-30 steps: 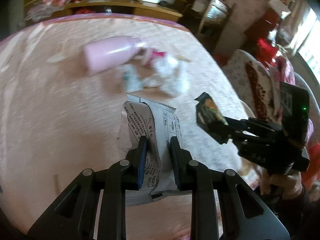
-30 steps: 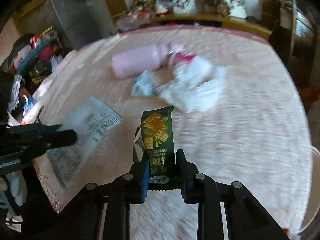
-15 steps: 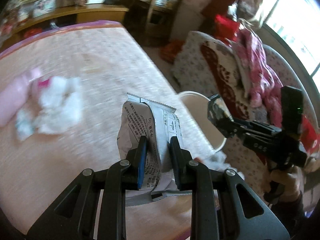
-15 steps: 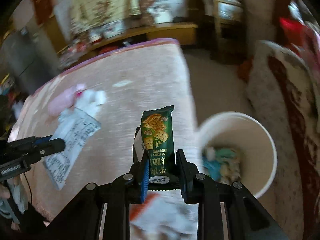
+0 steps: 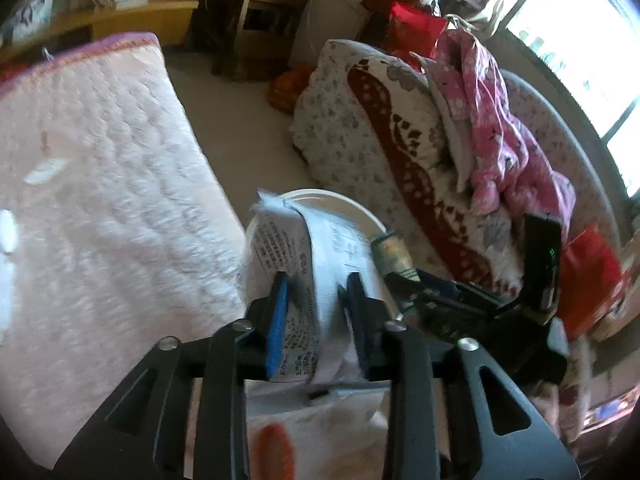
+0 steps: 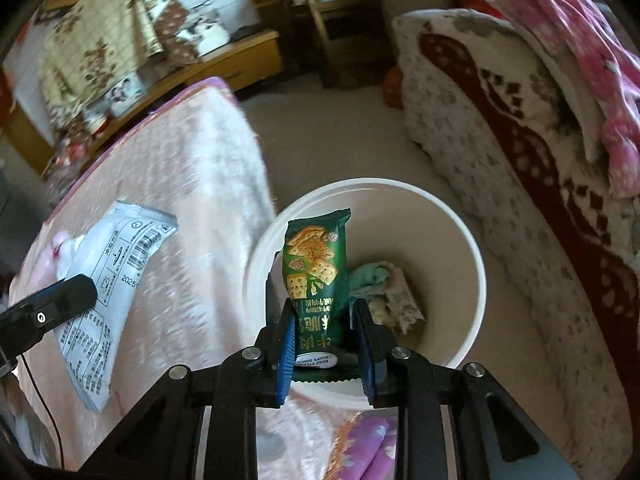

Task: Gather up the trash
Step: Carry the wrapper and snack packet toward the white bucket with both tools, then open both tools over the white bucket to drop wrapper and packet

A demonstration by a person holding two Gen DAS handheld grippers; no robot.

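A white printed wrapper [image 5: 288,248] stands between the fingers of my left gripper [image 5: 316,292], over the near rim of a white bucket [image 5: 340,204]. Those jaws are opening and a thin gap shows beside the right pad. My right gripper [image 6: 322,316] hangs above the bucket [image 6: 476,264] with a green cracker wrapper [image 6: 314,264] upright between its pads. Its jaws are opening too, and the pads stand slightly off the wrapper. Crumpled scraps [image 6: 384,292] lie on the bucket's bottom. The right wrist view also has the white wrapper [image 6: 104,280] at left.
A pink quilted cover [image 5: 100,200] lies left of the bucket. A sofa with a red and white floral blanket [image 6: 500,120] and a pink garment [image 5: 488,120] stands to the right. Bare floor [image 6: 340,128] runs between them. Wooden shelves [image 6: 332,8] stand at the back.
Both grippers have swung right, from over the pink cover with its bottle and tissues to the white bucket. Both pairs of jaws now stand wider around their wrappers.
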